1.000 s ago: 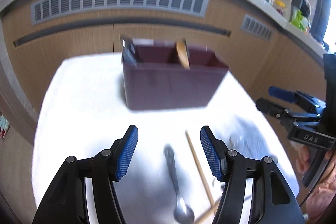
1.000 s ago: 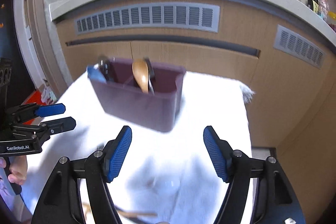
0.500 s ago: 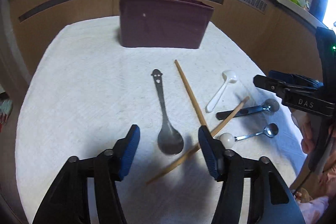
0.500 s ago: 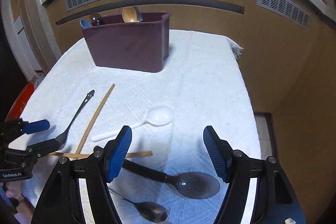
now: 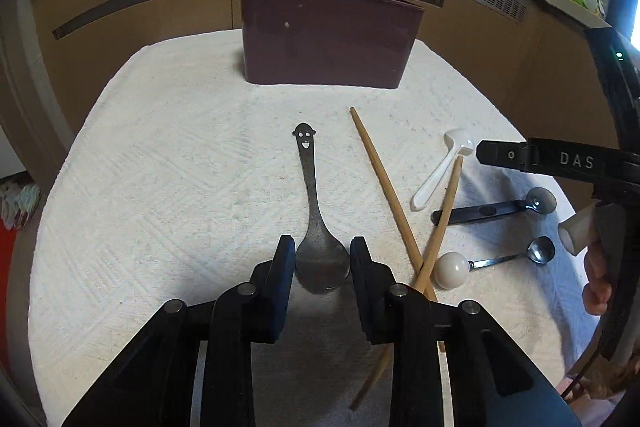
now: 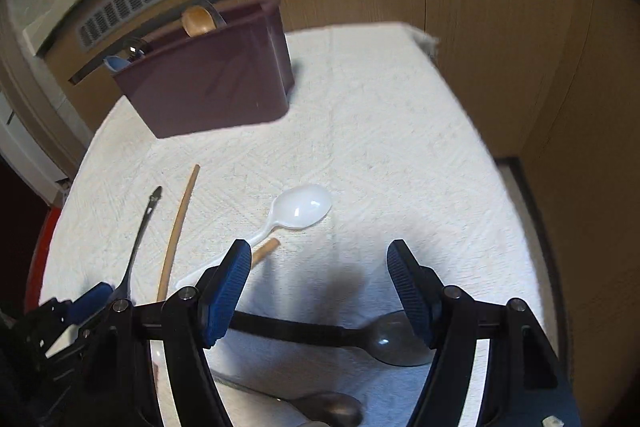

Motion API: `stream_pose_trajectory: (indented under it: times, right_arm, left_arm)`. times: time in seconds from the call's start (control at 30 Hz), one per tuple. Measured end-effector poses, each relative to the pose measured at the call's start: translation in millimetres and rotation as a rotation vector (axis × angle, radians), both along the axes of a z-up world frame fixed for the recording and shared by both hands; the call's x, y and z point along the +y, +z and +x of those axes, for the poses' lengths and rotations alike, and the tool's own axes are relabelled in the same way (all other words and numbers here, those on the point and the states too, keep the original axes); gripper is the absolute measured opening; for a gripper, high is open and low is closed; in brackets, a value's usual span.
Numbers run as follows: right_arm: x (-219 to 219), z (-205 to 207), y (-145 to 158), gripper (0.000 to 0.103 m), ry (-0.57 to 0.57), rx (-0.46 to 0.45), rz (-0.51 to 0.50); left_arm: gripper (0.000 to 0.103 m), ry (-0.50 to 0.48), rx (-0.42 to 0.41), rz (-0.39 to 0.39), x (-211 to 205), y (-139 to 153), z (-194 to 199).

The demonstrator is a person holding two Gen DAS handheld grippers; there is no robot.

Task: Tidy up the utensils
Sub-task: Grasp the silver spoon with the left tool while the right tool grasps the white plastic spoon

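White-clothed desk (image 5: 160, 187) in front of wood cabinets, maroon utensil holder (image 5: 328, 39) at the far edge with a wooden spoon (image 6: 198, 21) already in it. Left gripper (image 5: 322, 259) has just been closing around the bowl of the smiley-handled metal spoon (image 5: 316, 223), pads just beside it, contact unclear. Right gripper (image 6: 318, 291) hangs wide and empty above the black-handled spoon (image 6: 360, 337), with the white plastic spoon (image 6: 296, 209) and crossed chopsticks (image 5: 384, 179) nearby.

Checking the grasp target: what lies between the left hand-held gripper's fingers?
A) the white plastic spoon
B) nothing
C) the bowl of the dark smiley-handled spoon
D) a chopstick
C: the left hand-held gripper straddles the bowl of the smiley-handled spoon, its jaws having just been closing around it.
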State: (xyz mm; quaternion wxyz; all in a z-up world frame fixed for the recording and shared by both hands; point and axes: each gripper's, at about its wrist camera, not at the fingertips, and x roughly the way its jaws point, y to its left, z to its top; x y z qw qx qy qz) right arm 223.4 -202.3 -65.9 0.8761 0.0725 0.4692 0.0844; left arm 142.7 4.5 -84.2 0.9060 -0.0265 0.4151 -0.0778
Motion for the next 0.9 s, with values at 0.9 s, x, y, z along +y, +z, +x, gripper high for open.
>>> stream_pose_trajectory:
  times: [0.9]
  right_arm:
    - [76, -3, 46, 0.034, 0.29, -0.25, -0.025]
  left_arm:
    - [0.029, 0.04, -0.254, -0.052, 38, 86, -5]
